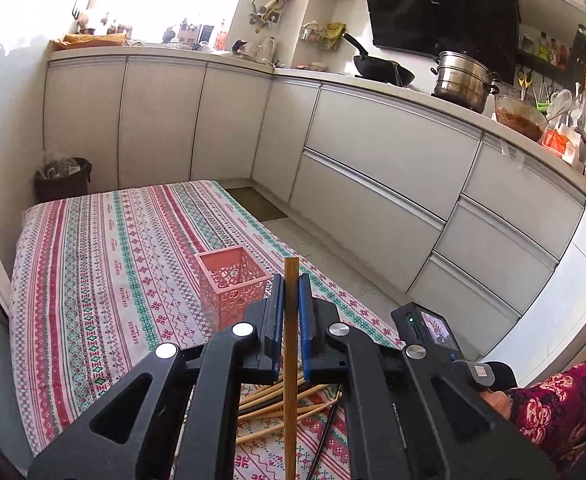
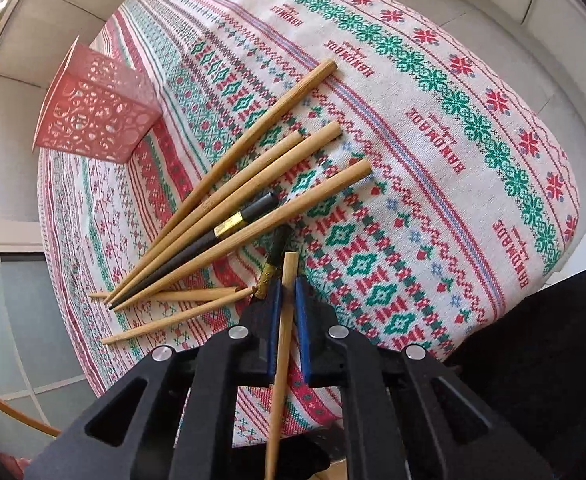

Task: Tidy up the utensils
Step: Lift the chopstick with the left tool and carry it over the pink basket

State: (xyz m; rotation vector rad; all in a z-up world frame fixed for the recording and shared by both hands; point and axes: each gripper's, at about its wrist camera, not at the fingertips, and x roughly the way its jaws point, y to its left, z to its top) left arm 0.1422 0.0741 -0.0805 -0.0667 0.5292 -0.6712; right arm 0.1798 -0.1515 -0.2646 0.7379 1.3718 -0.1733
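Pink and perforated, the square holder stands upright on the patterned tablecloth, and everything else sits to its right. Just right of the holder, the left gripper has its blue pads closed on a darker bamboo chopstick, held upright with its blunt end poking above the fingertips. Below that gripper, nearer the camera than the holder, loose chopsticks lie on the cloth.

From the right wrist view, the holder stands at the far left; right of it lies a fanned pile of bamboo chopsticks with a black chopstick among them. Further right, the right gripper is clamped on a pale bamboo chopstick.
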